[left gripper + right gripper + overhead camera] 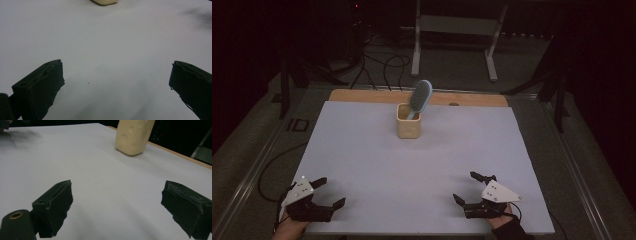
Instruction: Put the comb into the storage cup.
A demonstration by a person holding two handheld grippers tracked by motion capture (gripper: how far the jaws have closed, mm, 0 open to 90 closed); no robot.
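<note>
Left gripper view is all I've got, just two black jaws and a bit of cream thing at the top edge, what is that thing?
Observer: A cream cup, standing upright toward the far side of the white sheet.
Operator: Anything in it?
Observer: Yes, a blue-grey hairbrush stands in it, head up, leaning to the right.
Operator: Where's my other gripper?
Observer: The right gripper sits near the sheet's near right corner, jaws spread, nothing between them.
Operator: And my left one?
Observer: The left gripper is at the near left corner, also open.
</note>
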